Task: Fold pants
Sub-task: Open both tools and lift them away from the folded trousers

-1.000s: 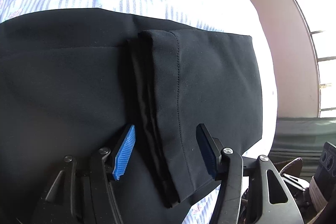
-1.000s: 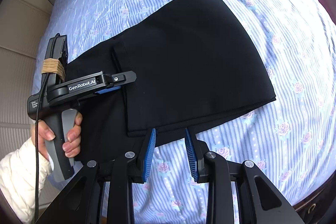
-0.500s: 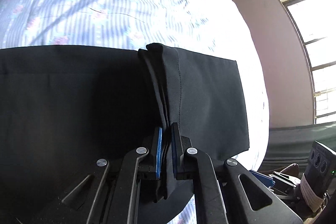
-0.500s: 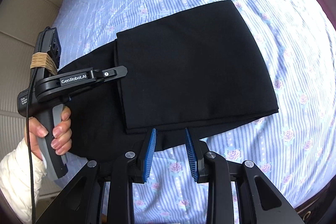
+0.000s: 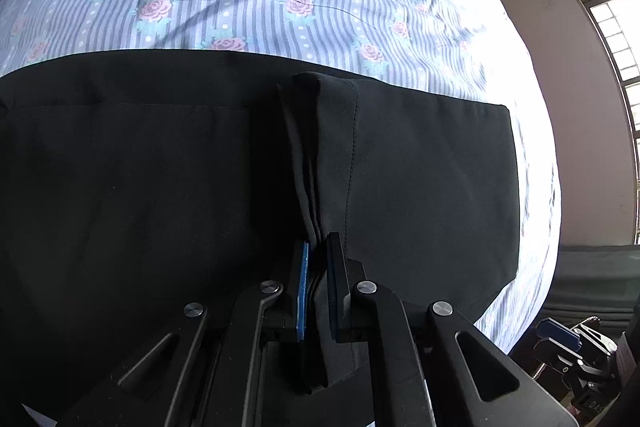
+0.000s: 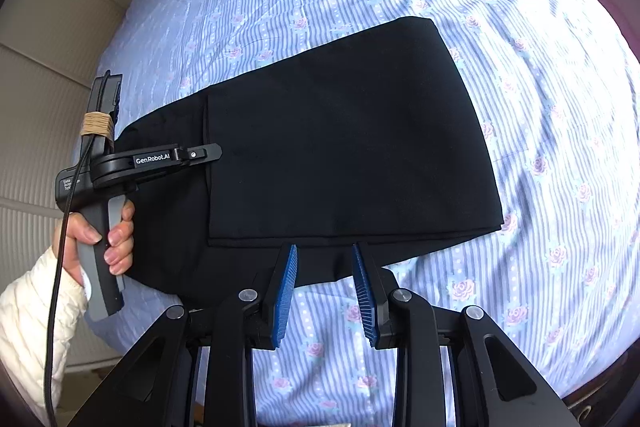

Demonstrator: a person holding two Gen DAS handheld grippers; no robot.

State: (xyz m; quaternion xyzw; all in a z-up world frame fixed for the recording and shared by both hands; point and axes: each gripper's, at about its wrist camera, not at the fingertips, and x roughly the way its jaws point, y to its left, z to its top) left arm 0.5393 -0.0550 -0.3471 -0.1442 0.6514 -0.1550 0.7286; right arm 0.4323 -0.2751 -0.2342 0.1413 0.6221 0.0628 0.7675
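Black pants lie folded on the bed, with one end laid back over the rest. In the left wrist view the pants fill the lower half. My left gripper is shut on the stacked edge of the folded-over layer. It also shows in the right wrist view, held by a hand at the fold's left edge. My right gripper is open and empty, just over the pants' near edge.
The bed carries a blue striped sheet with roses. A beige padded headboard stands at the left. In the left wrist view a wall and bright window are at the right, with dark gear beside the bed.
My left gripper has closed on the edge of the folded layer, which was lying between open fingers a second ago. My right gripper stays open near the pants' near edge.
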